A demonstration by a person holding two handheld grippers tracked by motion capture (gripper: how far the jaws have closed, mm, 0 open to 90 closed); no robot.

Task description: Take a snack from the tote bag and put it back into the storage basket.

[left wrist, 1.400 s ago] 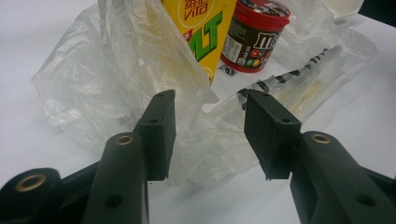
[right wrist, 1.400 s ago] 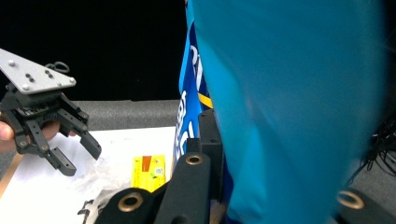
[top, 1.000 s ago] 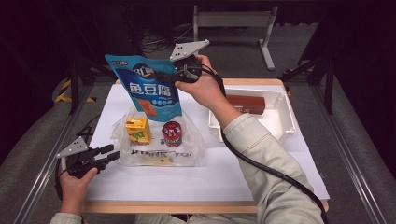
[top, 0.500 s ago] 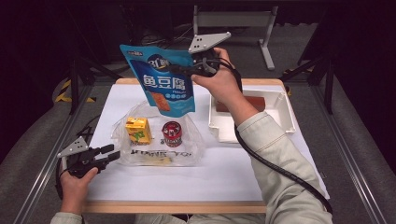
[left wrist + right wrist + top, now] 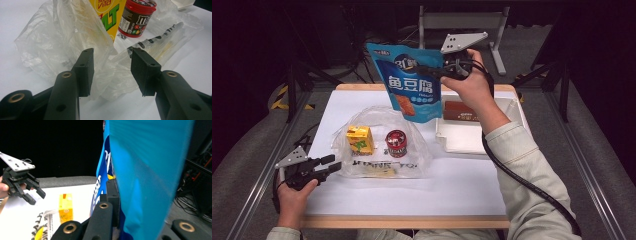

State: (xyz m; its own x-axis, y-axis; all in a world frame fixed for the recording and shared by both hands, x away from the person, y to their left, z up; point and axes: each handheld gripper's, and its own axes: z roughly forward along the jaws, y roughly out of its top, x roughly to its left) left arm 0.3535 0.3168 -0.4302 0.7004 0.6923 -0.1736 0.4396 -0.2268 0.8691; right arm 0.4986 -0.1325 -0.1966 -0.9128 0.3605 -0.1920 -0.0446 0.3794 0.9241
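Observation:
My right gripper (image 5: 437, 70) is shut on the edge of a blue snack bag (image 5: 409, 87), which hangs in the air above the far middle of the table. The right gripper view has the bag (image 5: 147, 170) pinched in my right gripper (image 5: 120, 202), with one jaw hidden behind it. A clear plastic bag (image 5: 412, 155) lies on the white table and holds a yellow drink carton (image 5: 359, 139) and a red candy tub (image 5: 396, 143). At the plastic bag's left edge my left gripper (image 5: 331, 164) is open, with crumpled plastic (image 5: 50, 45) just beyond its jaws (image 5: 111, 67).
A white tray (image 5: 472, 140) stands at the right of the table with a brown box (image 5: 461, 111) in its far end. A metal stand and cables lie on the floor beyond the table. Dark rails run along both sides.
My right gripper has carried the blue bag to the right and slightly higher, away from above the plastic bag and toward the tray. The left gripper has kept still.

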